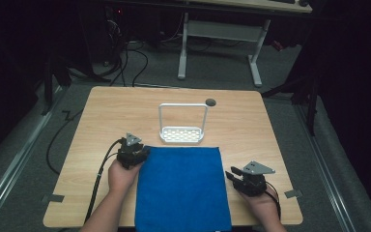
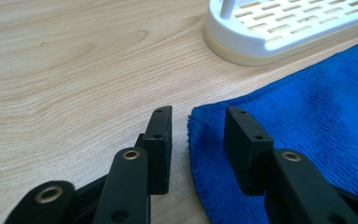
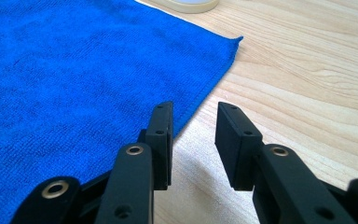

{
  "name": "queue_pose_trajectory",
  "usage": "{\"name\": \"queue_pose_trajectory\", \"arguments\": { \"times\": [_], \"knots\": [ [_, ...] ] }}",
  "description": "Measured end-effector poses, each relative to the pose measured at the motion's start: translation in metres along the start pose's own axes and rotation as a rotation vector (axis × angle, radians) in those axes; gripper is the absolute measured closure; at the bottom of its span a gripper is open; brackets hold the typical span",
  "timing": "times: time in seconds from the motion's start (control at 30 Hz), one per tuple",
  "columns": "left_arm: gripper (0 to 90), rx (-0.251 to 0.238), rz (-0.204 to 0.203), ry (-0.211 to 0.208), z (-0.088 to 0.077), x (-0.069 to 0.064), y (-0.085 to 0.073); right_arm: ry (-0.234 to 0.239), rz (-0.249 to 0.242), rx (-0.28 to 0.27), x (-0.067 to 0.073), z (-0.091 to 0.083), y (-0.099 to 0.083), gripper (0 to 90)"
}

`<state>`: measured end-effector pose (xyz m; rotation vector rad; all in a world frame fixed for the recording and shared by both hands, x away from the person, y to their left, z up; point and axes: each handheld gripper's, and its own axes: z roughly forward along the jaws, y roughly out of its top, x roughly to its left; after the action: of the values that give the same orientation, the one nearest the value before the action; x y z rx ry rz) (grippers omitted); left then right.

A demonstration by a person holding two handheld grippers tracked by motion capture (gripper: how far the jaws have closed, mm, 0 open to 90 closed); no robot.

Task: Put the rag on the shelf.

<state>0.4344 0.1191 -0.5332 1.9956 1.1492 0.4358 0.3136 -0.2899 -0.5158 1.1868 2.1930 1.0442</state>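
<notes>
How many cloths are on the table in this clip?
1. A blue cloth lies flat at the near middle of the table, just in front of the white rack, between the two grippers. Nothing seems hidden under it.

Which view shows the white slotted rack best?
The high view: the white rack appears whole, with its tall handle loop, standing on the table just beyond the blue cloth. The left gripper view shows one slotted base corner close up; the right gripper view catches a sliver of its rim.
</notes>
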Motion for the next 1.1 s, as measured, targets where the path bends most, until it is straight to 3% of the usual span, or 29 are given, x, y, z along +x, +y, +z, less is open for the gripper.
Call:
{"name": "queue_pose_trajectory", "arguments": {
  "times": [0.43,0.57,0.7,0.8,0.9,0.97,1.1],
  "knots": [
    [84.1,0.004,0.003,-0.028,0.002,0.001,-0.001,0.004,0.016,0.009,0.000,0.003,-0.002,65.3],
    [85.4,-0.011,0.017,-0.027,0.000,-0.001,-0.001,0.015,0.065,-0.011,0.000,0.006,0.001,60.4],
    [85.4,-0.014,0.004,-0.045,0.000,0.001,-0.002,0.015,0.121,-0.026,-0.002,0.014,0.008,54.7],
    [85.3,-0.013,-0.016,-0.061,0.001,0.003,-0.001,-0.011,0.122,-0.027,0.000,0.020,0.013,55.4],
    [85.4,-0.013,-0.009,-0.063,0.001,0.003,-0.001,-0.036,0.113,-0.022,-0.002,0.027,0.016,56.3],
    [85.4,-0.017,0.000,-0.064,0.000,0.002,-0.001,-0.064,0.126,0.012,-0.008,0.041,0.024,57.1],
    [85.3,-0.024,0.009,-0.064,0.000,0.001,-0.002,-0.077,0.140,0.031,-0.015,0.055,0.032,57.5]
  ]
}}
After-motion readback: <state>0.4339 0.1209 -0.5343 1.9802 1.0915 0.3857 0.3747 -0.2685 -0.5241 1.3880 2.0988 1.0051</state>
